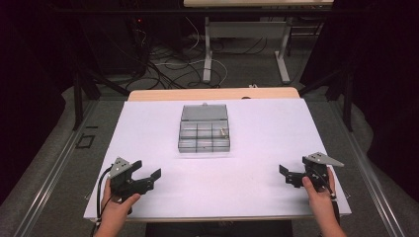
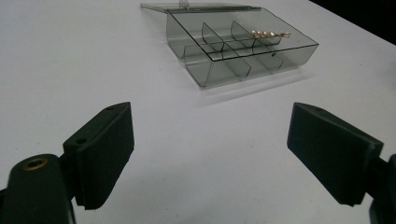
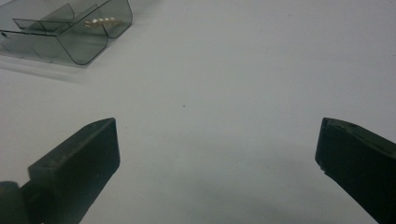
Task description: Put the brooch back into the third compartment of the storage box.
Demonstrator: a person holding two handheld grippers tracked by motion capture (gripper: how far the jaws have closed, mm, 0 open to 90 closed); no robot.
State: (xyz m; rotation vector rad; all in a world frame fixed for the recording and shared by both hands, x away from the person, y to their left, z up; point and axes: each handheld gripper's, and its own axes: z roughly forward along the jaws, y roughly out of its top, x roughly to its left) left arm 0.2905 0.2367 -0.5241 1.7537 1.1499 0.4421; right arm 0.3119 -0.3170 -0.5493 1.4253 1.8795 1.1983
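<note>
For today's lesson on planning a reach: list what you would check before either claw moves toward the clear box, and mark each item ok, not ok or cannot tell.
1. Left claw open and holding nothing: ok.
2. Right claw open and holding nothing: ok.
3. Box lid folded back, compartments exposed: ok.
4. Sheet between claws and box free of obstacles: ok.
5. Gold piece lies inside a compartment: ok.
6. What the small dark speck in another compartment is: cannot tell.
</note>
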